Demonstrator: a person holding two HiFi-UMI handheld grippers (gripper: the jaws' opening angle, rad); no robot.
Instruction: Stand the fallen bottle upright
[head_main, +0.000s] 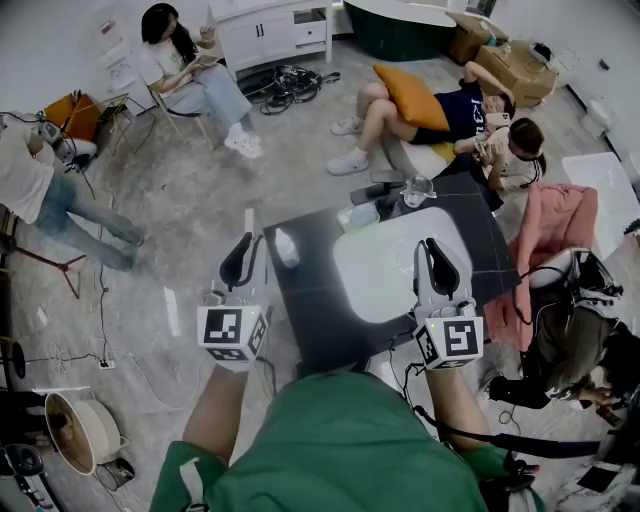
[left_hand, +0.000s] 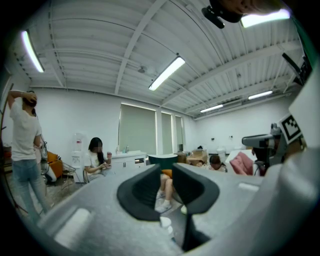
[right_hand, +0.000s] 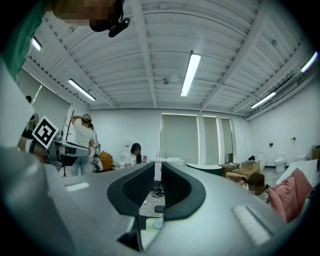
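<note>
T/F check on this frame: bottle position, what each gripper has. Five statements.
1. The bottle lies on its side on the dark table. True.
2. The left gripper holds the bottle. False: its jaws are shut on nothing, and the bottle lies apart from it on the table.
3. In the head view, the bottle is nearer the left gripper than the right gripper. True.
4. The right gripper's jaws stand wide open. False: they are shut, with nothing between them.
5. The bottle lies by the table's right edge. False: it lies near the left edge.
</note>
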